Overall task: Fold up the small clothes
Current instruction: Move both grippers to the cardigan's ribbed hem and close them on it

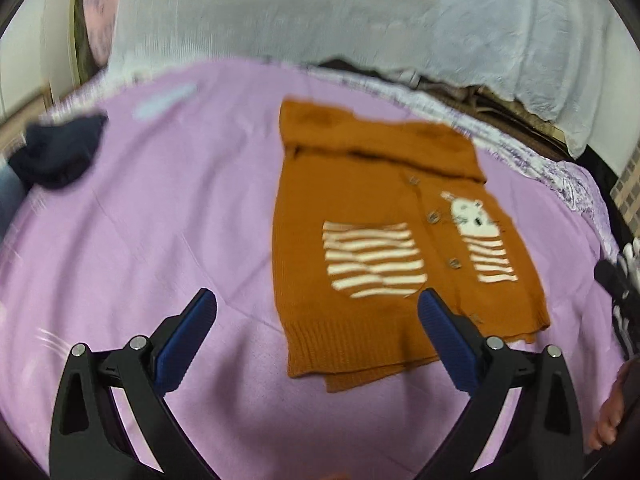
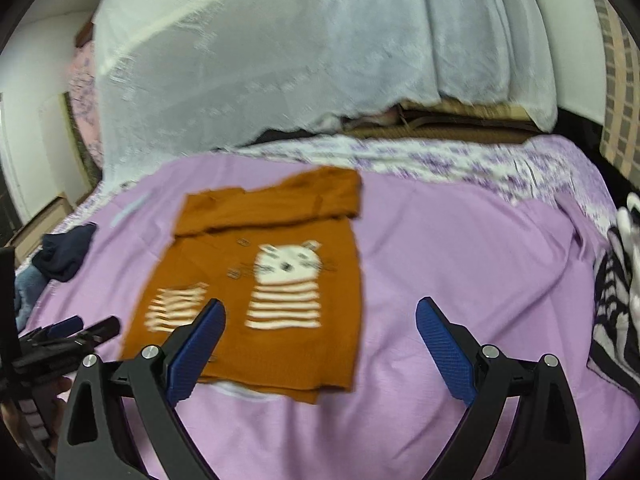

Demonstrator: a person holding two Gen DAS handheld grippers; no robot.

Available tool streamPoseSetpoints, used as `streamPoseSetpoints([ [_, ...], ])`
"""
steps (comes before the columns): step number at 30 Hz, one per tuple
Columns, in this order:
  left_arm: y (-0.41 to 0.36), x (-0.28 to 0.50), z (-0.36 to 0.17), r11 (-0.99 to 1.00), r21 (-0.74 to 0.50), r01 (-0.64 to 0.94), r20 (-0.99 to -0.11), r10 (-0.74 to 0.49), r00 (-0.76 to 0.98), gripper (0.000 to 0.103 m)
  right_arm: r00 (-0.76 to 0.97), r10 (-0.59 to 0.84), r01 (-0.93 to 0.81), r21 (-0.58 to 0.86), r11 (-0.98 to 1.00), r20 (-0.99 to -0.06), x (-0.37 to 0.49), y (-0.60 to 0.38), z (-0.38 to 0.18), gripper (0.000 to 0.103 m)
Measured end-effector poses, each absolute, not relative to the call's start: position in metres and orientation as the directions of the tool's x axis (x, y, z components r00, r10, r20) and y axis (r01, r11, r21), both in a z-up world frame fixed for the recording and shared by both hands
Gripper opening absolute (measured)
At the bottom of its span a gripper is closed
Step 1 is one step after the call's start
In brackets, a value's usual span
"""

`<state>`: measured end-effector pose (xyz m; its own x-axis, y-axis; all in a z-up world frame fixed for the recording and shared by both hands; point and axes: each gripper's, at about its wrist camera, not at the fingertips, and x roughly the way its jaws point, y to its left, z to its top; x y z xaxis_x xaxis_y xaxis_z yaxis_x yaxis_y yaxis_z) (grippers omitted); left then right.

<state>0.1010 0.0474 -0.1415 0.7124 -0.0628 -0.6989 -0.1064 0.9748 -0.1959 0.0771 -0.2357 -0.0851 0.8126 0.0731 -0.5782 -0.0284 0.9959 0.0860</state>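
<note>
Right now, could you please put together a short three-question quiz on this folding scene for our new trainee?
1. True or false: the left gripper is shut on the orange cardigan.
2. What animal shows on the cardigan's front? A) dog B) cat C) bird
3. Fill in: the cardigan lies on a ____-coloured bed cover.

Key:
1. False. Both the left gripper and the right gripper stand open, holding nothing.
2. B. A white cat face sits above stripes.
3. Lilac. A dark navy garment lies crumpled on the same cover, apart from the cardigan.
</note>
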Motion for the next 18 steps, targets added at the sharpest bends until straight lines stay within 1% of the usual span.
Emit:
streamPoseSetpoints([
  [2, 0.058, 0.111, -0.152, 0.961, -0.253, -0.113, -0.716, -0.108, 0.69, 0.098, 0.799, 0.077, -0.013, 0.11, 0.994, -0.597, 0.087, -0.247, -0.094, 0.096],
  [5, 0.07, 0.121, -0.161, 0.934, -0.344, -0.101, -0.718, -0.192, 0.669, 0.098, 0.779, 0.129, -0.015, 0.188, 0.982, -0.614, 0.103, -0.265, -0.1, 0.095],
  [6, 0.072, 0.123, -0.163, 0.924, -0.372, -0.084, -0.716, -0.228, 0.66, 0.098, 0.771, 0.144, -0.022, 0.2, 0.98, -0.62, 0.108, -0.268, -0.1, 0.094],
  [7, 0.073, 0.127, -0.164, 0.913, -0.404, -0.062, -0.709, -0.27, 0.651, 0.098, 0.762, 0.163, -0.031, 0.216, 0.976, -0.627, 0.114, -0.271, -0.1, 0.09],
  [9, 0.073, 0.132, -0.164, 0.899, -0.436, -0.035, -0.697, -0.313, 0.646, 0.098, 0.741, 0.217, -0.057, 0.263, 0.963, -0.635, 0.127, -0.278, -0.1, 0.087],
  [11, 0.073, 0.143, -0.164, 0.893, -0.449, -0.012, -0.688, -0.337, 0.643, 0.098, 0.722, 0.247, -0.068, 0.289, 0.955, -0.646, 0.139, -0.282, -0.099, 0.078],
  [13, 0.073, 0.154, -0.168, 0.895, -0.446, -0.021, -0.698, -0.333, 0.633, 0.098, 0.71, 0.25, -0.073, 0.285, 0.956, -0.658, 0.152, -0.284, -0.1, 0.072],
  [15, 0.073, 0.164, -0.176, 0.881, -0.473, -0.014, -0.705, -0.369, 0.606, 0.097, 0.698, 0.254, -0.06, 0.299, 0.952, -0.67, 0.163, -0.288, -0.105, 0.066],
  [17, 0.073, 0.169, -0.189, 0.865, -0.501, -0.019, -0.711, -0.399, 0.58, 0.094, 0.666, 0.304, -0.054, 0.363, 0.93, -0.681, 0.171, -0.293, -0.117, 0.055],
  [18, 0.072, 0.168, -0.191, 0.867, -0.499, -0.014, -0.707, -0.398, 0.585, 0.094, 0.646, 0.339, -0.054, 0.401, 0.914, -0.684, 0.175, -0.294, -0.126, 0.052],
])
